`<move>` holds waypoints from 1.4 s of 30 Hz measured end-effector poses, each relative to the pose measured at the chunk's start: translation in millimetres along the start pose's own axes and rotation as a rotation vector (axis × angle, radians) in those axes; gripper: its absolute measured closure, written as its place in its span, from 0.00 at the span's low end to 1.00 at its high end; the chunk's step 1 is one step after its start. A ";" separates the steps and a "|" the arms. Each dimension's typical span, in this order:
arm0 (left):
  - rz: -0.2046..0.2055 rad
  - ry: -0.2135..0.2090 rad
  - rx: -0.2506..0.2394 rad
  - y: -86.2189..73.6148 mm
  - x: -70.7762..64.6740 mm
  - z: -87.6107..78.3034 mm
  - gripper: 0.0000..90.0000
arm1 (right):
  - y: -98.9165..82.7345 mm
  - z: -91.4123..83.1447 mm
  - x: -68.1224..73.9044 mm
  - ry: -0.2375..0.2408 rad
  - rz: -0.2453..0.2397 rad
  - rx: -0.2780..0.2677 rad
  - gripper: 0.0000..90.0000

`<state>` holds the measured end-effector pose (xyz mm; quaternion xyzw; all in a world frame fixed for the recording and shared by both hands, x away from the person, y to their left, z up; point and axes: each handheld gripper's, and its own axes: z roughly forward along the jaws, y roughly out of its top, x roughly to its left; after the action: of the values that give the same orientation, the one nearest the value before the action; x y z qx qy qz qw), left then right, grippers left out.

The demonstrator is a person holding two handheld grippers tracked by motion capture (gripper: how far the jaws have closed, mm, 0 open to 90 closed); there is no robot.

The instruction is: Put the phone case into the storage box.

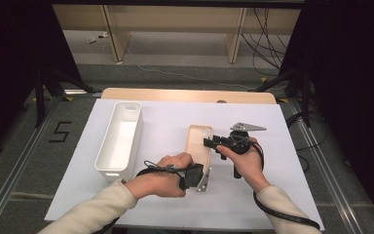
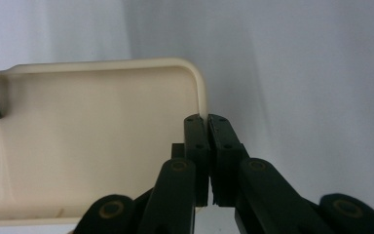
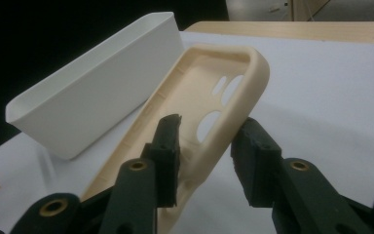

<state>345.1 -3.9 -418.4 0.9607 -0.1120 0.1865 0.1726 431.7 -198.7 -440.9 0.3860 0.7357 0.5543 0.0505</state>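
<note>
We see a cream phone case (image 1: 198, 142) lying near the middle of the desk (image 1: 272, 146), which is covered with a white sheet, its open side facing up. Both tools meet at the case.

The left hand-held gripper (image 1: 200, 174) comes in at the case's 6 o'clock end. In the left gripper view its jaws are drawn tight together on the thin side wall of the case (image 2: 92, 141), one pad inside the shell and one outside, right at the rounded corner.

The right hand-held gripper (image 1: 213, 144) reaches in from 3 o'clock. In the right gripper view the case (image 3: 195, 112) stands tilted between its jaws, camera cut-outs toward the far end. One pad lies inside the shell against the back panel; the other stands just beside the outer wall with a sliver of gap, so the jaws are at a medium width and not yet clamped.

A long white bin (image 1: 121, 136) stands at 9 o'clock of the case, well apart from it, and appears behind the case in the right gripper view (image 3: 97, 83).
</note>
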 end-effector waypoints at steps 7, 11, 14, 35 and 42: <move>0.029 0.032 -0.017 -3.6 2.0 6.3 0.97 | 5.5 -8.5 3.1 0.068 0.083 -0.021 0.85; 0.052 0.058 -0.026 -3.5 5.3 8.2 0.96 | 8.2 -11.1 7.5 0.071 0.074 -0.053 0.89; 0.048 0.064 -0.027 -4.2 6.0 10.1 0.96 | 9.9 -12.5 10.9 0.082 0.085 -0.062 0.90; -0.249 0.240 -0.355 -28.7 -1.6 -23.1 0.34 | 18.5 -23.2 19.0 0.103 0.066 -0.116 0.91; -0.377 0.295 -0.462 -47.2 -6.7 -35.6 0.26 | 21.7 -26.8 21.4 0.099 0.038 -0.122 0.91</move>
<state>340.9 53.7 -403.6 0.8626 0.0546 0.2579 0.4318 414.5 -204.2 -404.7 0.3679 0.6948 0.6174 0.0270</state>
